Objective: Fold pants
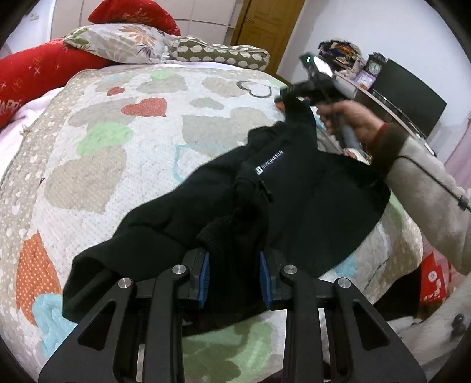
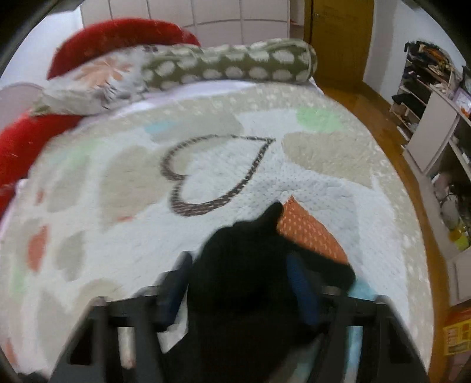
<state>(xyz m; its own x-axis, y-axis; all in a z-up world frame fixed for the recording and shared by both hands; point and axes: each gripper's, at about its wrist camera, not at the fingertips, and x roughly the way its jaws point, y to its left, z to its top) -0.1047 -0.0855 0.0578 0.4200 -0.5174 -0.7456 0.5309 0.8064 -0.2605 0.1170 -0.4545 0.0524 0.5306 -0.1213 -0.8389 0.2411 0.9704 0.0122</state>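
Black pants (image 1: pixel 309 191) with a small white label lie crumpled on the heart-patterned bedspread (image 1: pixel 117 165). My left gripper (image 1: pixel 234 275) is at the near end, its blue pads (image 1: pixel 204 272) pressed on a bunched fold of the cloth. At the far right a hand (image 1: pixel 350 117) holds my right gripper (image 1: pixel 290 95), which lifts a corner of the pants off the bed. The right wrist view is blurred. There the black pants (image 2: pixel 244 265) fill the gap between my right gripper's (image 2: pixel 238 282) fingers above the bedspread (image 2: pixel 117 206).
Red cushions (image 1: pixel 38 76) and patterned pillows (image 1: pixel 123 44) are stacked at the head of the bed. The bed's right edge drops to a wooden floor (image 2: pixel 382 129). Shelves (image 2: pixel 426 97), a clock (image 1: pixel 374 67), a dark screen (image 1: pixel 412 94) and a wooden door (image 1: pixel 265 20) stand beyond.
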